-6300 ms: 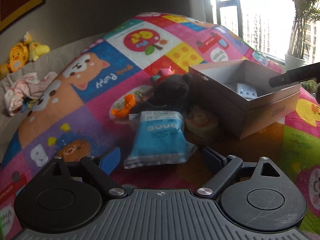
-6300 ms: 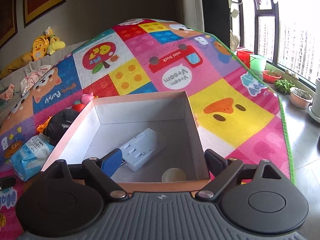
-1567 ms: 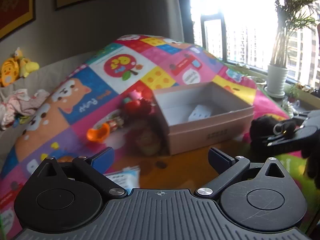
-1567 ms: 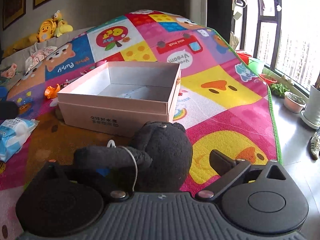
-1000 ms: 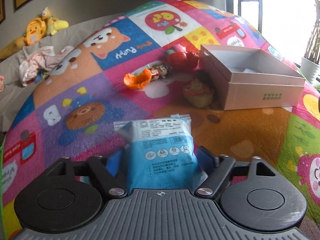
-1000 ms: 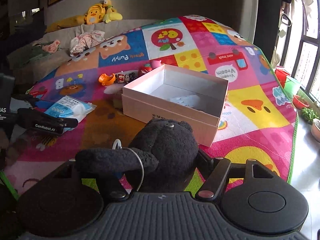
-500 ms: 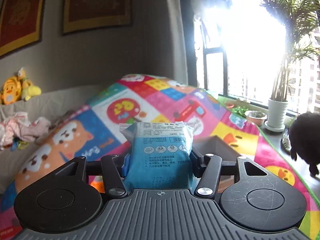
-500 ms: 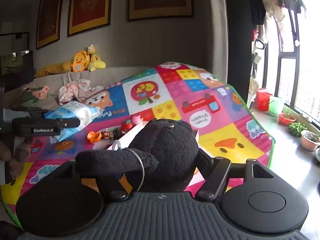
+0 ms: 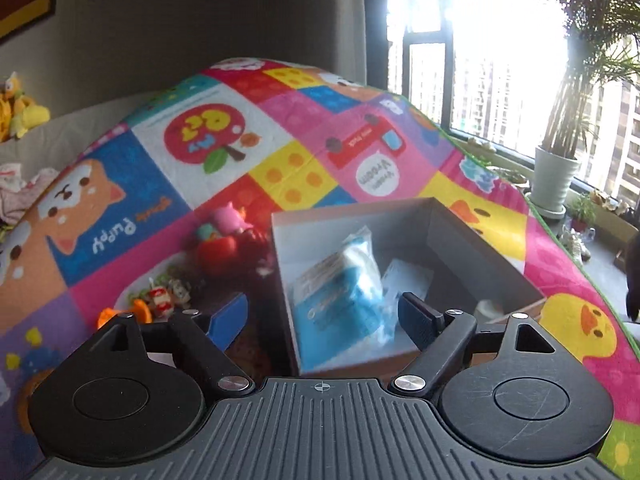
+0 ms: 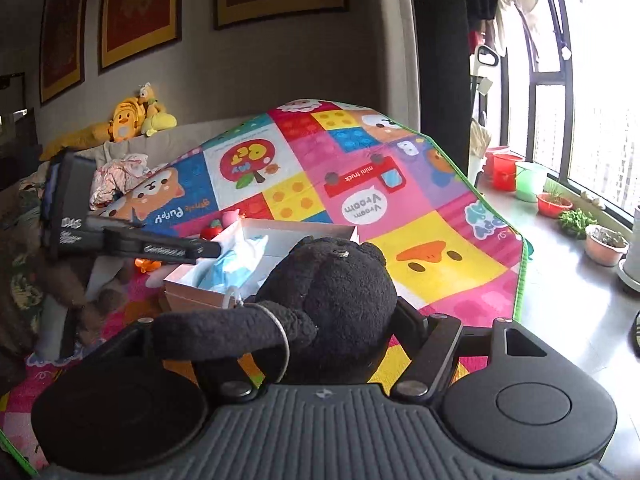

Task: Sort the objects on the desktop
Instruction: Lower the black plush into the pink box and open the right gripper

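My left gripper [image 9: 324, 312] is open above the near left edge of the open cardboard box [image 9: 492, 252]. The blue tissue packet [image 9: 340, 296] is blurred and lies loose inside the box beside a white power strip [image 9: 408, 280]. In the right wrist view the box [image 10: 192, 294] stands on the mat with the packet [image 10: 236, 260] in it and the left gripper [image 10: 152, 246] over it. My right gripper [image 10: 320, 316] is shut on a black plush toy [image 10: 332, 288] and holds it in the air, near side of the box.
Small toys lie left of the box on the colourful play mat [image 9: 280, 160]: a red and pink toy [image 9: 218, 246], an orange one [image 9: 136, 308], small figures [image 9: 168, 294]. Plant pots [image 10: 576, 216] stand on the floor by the window. A sofa with yellow plush toys [image 10: 128, 118] is behind.
My left gripper has opened and let go of the blue packet, which has dropped into the box. My right gripper still holds the black plush, now nearer the box.
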A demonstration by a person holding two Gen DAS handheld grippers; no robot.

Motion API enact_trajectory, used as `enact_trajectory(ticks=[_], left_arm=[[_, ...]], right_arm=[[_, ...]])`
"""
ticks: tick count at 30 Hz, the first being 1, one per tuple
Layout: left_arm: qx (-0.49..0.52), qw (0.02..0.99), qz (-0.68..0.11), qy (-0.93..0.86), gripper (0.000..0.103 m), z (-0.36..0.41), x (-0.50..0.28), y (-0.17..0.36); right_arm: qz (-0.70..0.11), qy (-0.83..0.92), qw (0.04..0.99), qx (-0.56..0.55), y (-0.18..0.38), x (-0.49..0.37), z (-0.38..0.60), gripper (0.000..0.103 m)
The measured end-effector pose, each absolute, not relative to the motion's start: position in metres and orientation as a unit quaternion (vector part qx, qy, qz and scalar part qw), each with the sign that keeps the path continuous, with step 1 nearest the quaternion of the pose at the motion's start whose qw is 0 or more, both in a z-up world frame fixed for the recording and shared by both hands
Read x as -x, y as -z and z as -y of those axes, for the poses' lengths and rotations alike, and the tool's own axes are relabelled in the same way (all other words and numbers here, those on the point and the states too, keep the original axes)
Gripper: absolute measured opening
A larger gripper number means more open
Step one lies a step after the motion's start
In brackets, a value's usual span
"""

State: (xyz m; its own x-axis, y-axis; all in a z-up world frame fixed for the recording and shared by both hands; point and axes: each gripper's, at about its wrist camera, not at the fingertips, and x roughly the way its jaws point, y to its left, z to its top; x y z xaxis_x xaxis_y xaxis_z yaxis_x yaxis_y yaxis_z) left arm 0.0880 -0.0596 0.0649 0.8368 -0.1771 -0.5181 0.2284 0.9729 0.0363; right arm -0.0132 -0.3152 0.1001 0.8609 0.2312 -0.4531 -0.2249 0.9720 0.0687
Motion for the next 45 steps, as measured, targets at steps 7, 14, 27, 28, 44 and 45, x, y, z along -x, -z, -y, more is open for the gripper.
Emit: enact_trajectory(ticks=[7,14,27,28,44,45], left_arm=[[-0.021,0.955,-0.286,0.076,0.095,0.013,-0.028,-0.046],[0.010,0.957,-0.279,0.075,0.097,-0.012,-0.003,-0.046],[0.036,0.955,-0.295,0.020,0.101,-0.052,0.000,-0.027],[0.034,0.955,-0.294,0.020,0.101,-0.052,0.001,-0.025],[0.065,0.956,-0.288,0.009,0.102,-0.075,0.014,-0.023],[0.066,0.955,-0.289,0.011,0.102,-0.074,0.013,-0.022]], right_arm=[[-0.262,-0.143,0.954,-0.029,-0.099,-0.024,0.297,0.070],[-0.290,-0.200,0.921,-0.163,-0.113,-0.111,0.270,0.070],[-0.269,-0.098,0.947,-0.145,-0.095,-0.143,0.264,0.091],[-0.271,-0.097,0.947,-0.143,-0.098,-0.143,0.266,0.091],[-0.369,-0.142,0.904,-0.165,-0.068,-0.185,0.213,0.096],[-0.376,-0.157,0.894,-0.187,-0.070,-0.185,0.213,0.099]])
